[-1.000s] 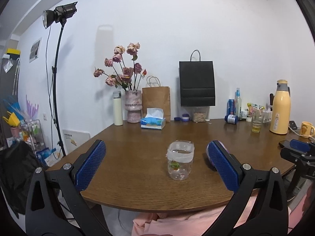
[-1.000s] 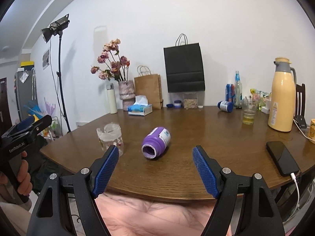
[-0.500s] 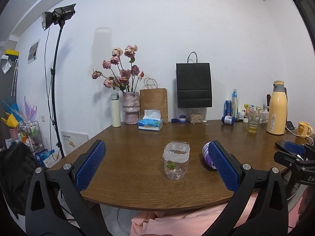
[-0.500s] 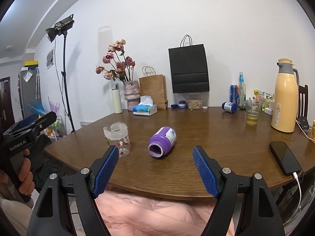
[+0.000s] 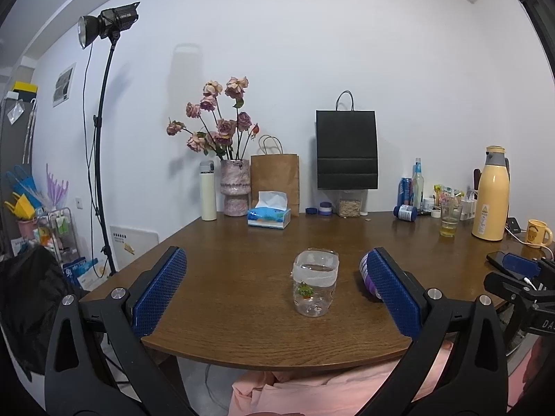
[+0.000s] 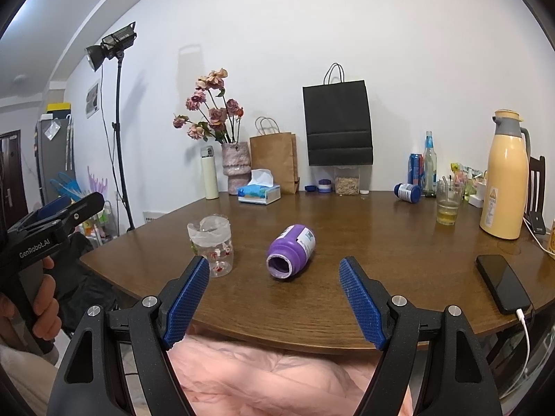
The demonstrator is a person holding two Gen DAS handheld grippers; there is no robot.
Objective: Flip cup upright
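A purple cup (image 6: 290,252) with a white label lies on its side on the brown table (image 6: 364,228), its open mouth facing me. In the left wrist view only a sliver of the cup (image 5: 365,274) shows behind the right finger. My right gripper (image 6: 274,301) is open and empty, held short of the table's near edge, in line with the cup. My left gripper (image 5: 277,291) is open and empty, off the table's front left corner; it also shows in the right wrist view (image 6: 52,222).
A clear plastic jar (image 6: 211,243) stands upright left of the cup. A black phone (image 6: 502,283) on a cable lies at the right edge. A yellow thermos (image 6: 503,176), a glass (image 6: 447,204), bottles, a tissue box (image 6: 258,192), a vase and paper bags line the back.
Both grippers have drawn back and lifted a little from the table, so the cup and jar look slightly farther off. The cup and jar have not moved.
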